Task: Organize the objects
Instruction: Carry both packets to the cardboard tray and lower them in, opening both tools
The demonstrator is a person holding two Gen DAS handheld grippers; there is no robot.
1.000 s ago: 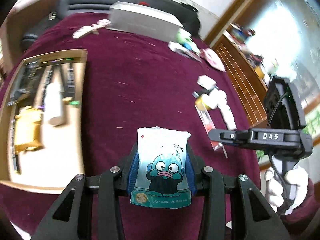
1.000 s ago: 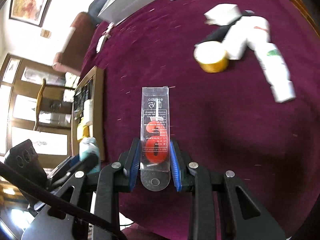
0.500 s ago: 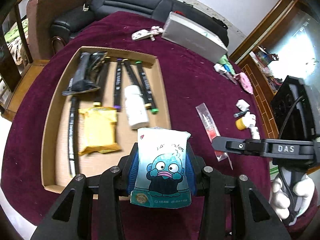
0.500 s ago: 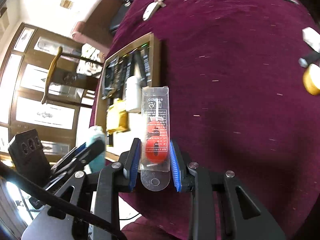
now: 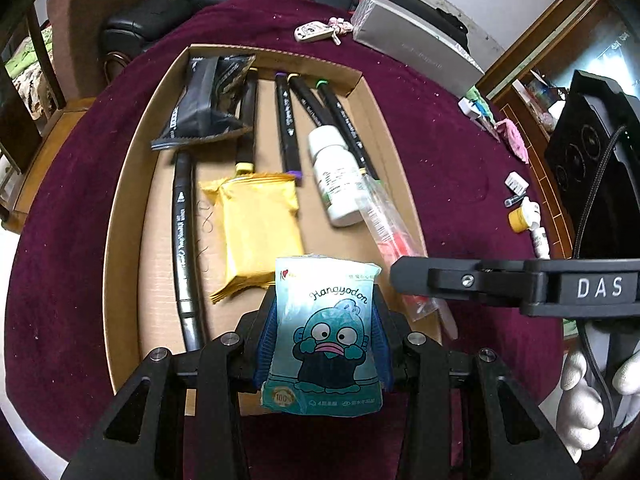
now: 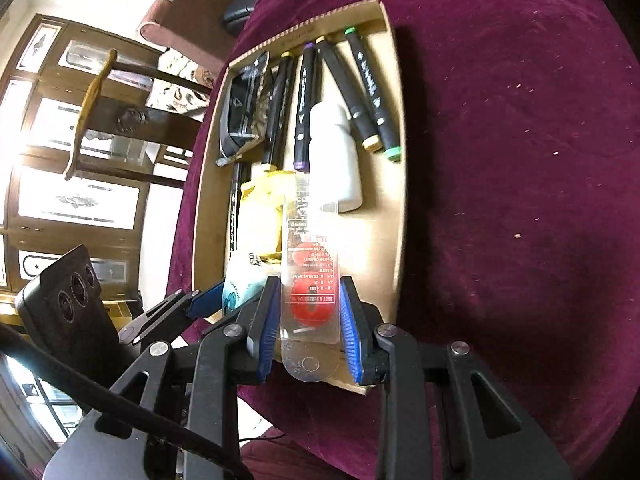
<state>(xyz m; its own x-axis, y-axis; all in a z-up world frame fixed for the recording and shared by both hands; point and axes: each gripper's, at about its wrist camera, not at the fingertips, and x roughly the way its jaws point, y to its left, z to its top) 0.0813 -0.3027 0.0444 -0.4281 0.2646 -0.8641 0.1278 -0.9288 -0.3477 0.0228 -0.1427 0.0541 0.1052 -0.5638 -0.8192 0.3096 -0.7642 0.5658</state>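
So we're holding both grippers over the cardboard tray (image 5: 128, 216) sitting on the maroon tablecloth (image 5: 440, 152), and everything below is placed relative to that tray. The left gripper (image 5: 324, 336) is clamping its blue pads on a teal Hangyodon tissue pack (image 5: 326, 336), which is hanging over the tray's near end. The right gripper (image 6: 308, 320) is squeezing a clear plastic blister pack with red discs inside (image 6: 310, 272), jaws pressed against its edges, and that pack is poking out over the tray's right-hand part, close to the right wall.

Inside the tray we're seeing a white pill bottle (image 5: 338, 176) lying on its side towards the right, a yellow foil packet (image 5: 258, 224) in the middle, a black foil pouch (image 5: 208, 100) in the far left corner, and black markers (image 5: 286, 120) lying lengthwise across the far half, plus one long one along the left wall.

Outside the tray, beyond its far end, a grey box (image 5: 412, 52) and a white key fob (image 5: 314, 33) are lying on the cloth. Well off to the tray's right, a small yellow-capped jar (image 5: 518, 218) is sitting among other bits. A white-gloved hand (image 5: 588, 396) is gripping the right gripper's handle.
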